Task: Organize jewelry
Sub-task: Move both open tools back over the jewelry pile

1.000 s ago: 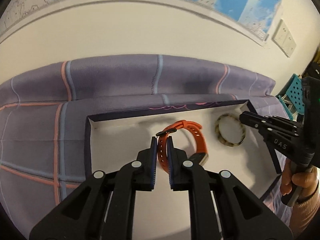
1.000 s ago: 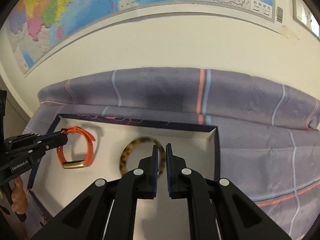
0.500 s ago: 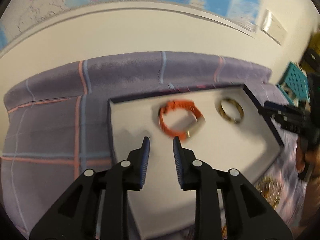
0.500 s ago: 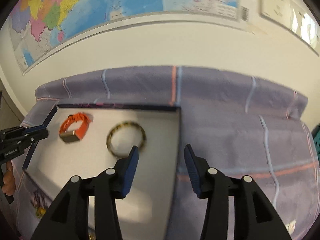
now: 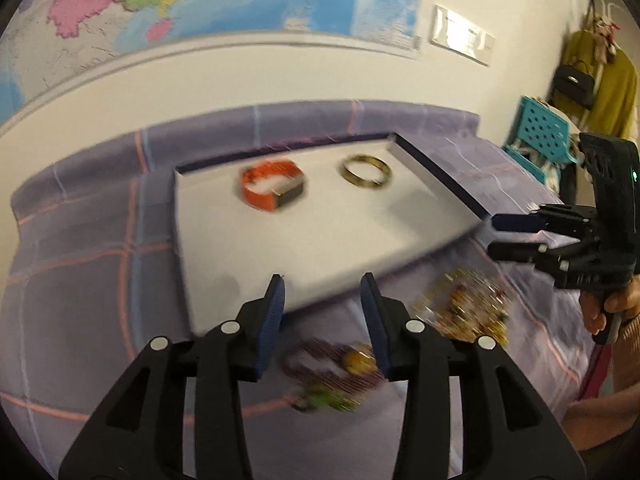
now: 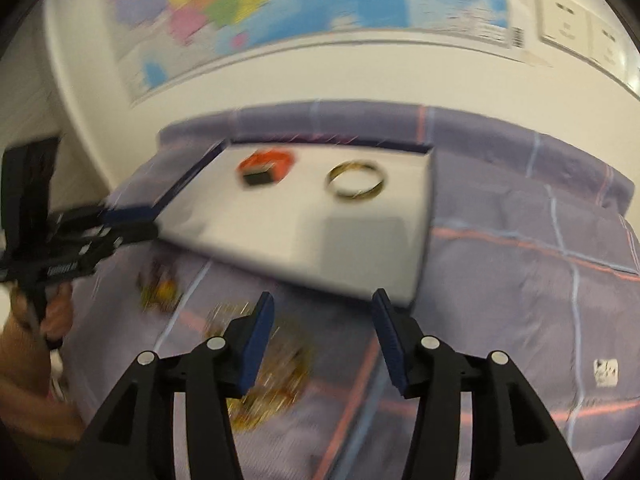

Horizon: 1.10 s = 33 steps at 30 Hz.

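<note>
The orange watch (image 5: 273,189) is lying crosswise near the tray's (image 5: 436,184) far edge; both grippers, left (image 5: 322,309) and right (image 6: 322,325), are opening, holding nothing.

The near half of the white tray (image 5: 304,248) is bare and passable, its far end occupied by the orange band (image 5: 272,190) and bangle (image 5: 366,171), while blurred jewelry piles (image 5: 468,312) clutter the bedspread (image 5: 80,280) in front.
</note>
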### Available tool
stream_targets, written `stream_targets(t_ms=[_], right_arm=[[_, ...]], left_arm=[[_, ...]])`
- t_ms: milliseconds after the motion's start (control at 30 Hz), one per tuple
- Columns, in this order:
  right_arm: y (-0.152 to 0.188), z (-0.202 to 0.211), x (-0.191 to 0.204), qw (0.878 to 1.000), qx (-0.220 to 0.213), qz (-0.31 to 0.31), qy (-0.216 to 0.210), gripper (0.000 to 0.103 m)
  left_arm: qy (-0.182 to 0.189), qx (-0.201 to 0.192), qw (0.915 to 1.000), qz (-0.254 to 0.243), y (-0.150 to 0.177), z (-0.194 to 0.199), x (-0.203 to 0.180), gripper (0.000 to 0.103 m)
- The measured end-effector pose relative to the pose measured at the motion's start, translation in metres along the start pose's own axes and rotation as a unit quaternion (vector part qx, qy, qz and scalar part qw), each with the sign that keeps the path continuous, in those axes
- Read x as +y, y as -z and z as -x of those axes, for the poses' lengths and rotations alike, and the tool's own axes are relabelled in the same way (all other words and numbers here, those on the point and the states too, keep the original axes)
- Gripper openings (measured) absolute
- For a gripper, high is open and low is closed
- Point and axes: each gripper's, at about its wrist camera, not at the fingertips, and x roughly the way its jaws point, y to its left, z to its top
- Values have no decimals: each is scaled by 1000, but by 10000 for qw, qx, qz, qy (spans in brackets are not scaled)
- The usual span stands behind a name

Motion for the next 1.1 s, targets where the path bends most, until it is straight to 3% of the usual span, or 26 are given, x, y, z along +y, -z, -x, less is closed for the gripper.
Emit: stream_targets(t_ms=[133, 433, 500, 600, 767, 833, 867, 900, 967, 1100], right_arm=[[18, 4, 21, 9990, 113, 434, -3, 47], [19, -16, 45, 9944, 176, 1029, 187, 30], [19, -16, 48, 9929, 175, 1145, 285, 10], [20, -13, 47, 9930, 179, 1136, 271, 0], [18, 10, 38, 9969, -62, 780, 72, 0], [16, 25, 31, 9978, -253, 539, -275, 0], [15, 29, 31, 9975, -300, 532, -345, 5], [14, 30, 32, 9974, -335, 570, -278, 20], [11, 23, 38, 9969, -296, 721, -62, 38], [8, -4, 49, 9952, -32, 971, -100, 36]], left_arm=[[123, 129, 9998, 24, 19, -1, -12, 39], [108, 204, 9991, 353, 41, 5, -9, 40], [95, 222, 9989, 401, 45, 6, -8, 40], [86, 233, 9987, 440, 48, 8, -6, 40], [87, 193, 9988, 446, 51, 14, -5, 40], [100, 188, 9989, 415, 51, 15, -5, 40], [102, 179, 9990, 398, 52, 16, -5, 40], [108, 182, 9990, 388, 52, 16, -6, 40], [84, 197, 9990, 398, 53, 15, -5, 40], [74, 209, 9988, 431, 55, 15, -5, 40]])
